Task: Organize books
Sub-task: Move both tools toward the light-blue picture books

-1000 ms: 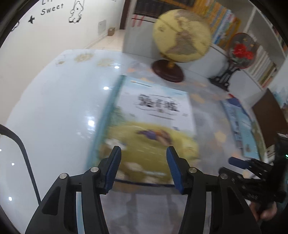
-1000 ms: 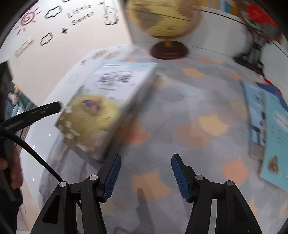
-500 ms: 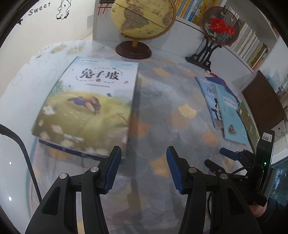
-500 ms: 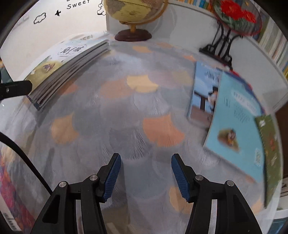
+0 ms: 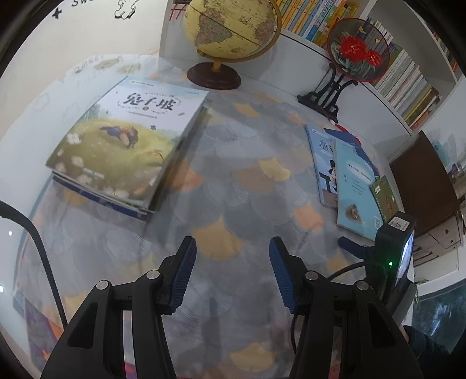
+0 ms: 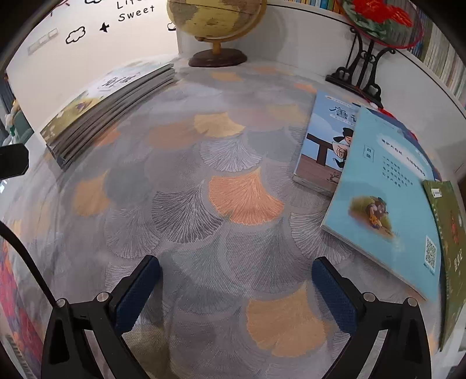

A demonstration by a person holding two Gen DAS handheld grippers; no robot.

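Left wrist view: left gripper [image 5: 231, 274] hovers over the leaf-print tablecloth [image 5: 233, 186], jaws at a moderate gap, nothing btwn them. Stack of books [image 5: 125, 145] lies far left, near the globe [image 5: 231, 26]. Loose books [image 5: 349, 177] overlap at right, in front of the fan ornament [image 5: 358, 49]. Right gripper's body shows at the lower right edge.

Right wrist view: right gripper [image 6: 236, 287] w/ jaws opening, now wide apart, only bare cloth btwn the pads. Light blue book [image 6: 387, 198] lies just right of it, overlapping a darker blue book [image 6: 323, 140]; a green book [image 6: 448, 247] partly on top at far right. Stack sits upper left, well apart.
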